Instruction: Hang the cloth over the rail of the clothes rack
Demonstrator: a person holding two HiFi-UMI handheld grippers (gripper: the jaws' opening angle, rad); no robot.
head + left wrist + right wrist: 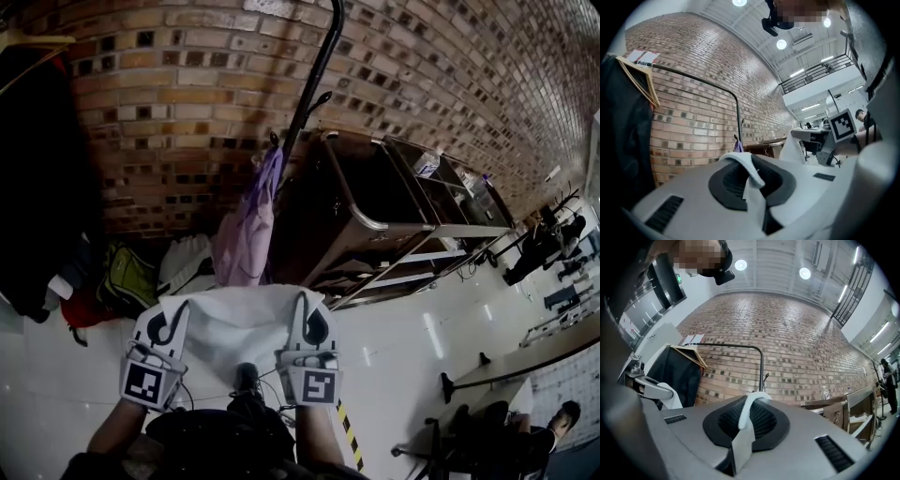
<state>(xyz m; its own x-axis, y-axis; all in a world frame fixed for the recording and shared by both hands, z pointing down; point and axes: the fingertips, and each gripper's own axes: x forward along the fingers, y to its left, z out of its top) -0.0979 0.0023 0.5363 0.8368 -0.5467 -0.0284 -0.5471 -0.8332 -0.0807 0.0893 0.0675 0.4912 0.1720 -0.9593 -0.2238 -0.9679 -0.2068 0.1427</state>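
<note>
Two narrow pinches carried the cloth (236, 326): the left gripper (172, 324) and right gripper (308, 322) each had jaws clamped on a top corner, well short of the rail (726, 346). A slipped corner or an uneven drape would likely drop it to the floor (403, 337).

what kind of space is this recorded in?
Probably an open workshop or lab hall, not a home: a tall brick wall, a railed mezzanine under ceiling lights, and work tables with people seated nearby.
</note>
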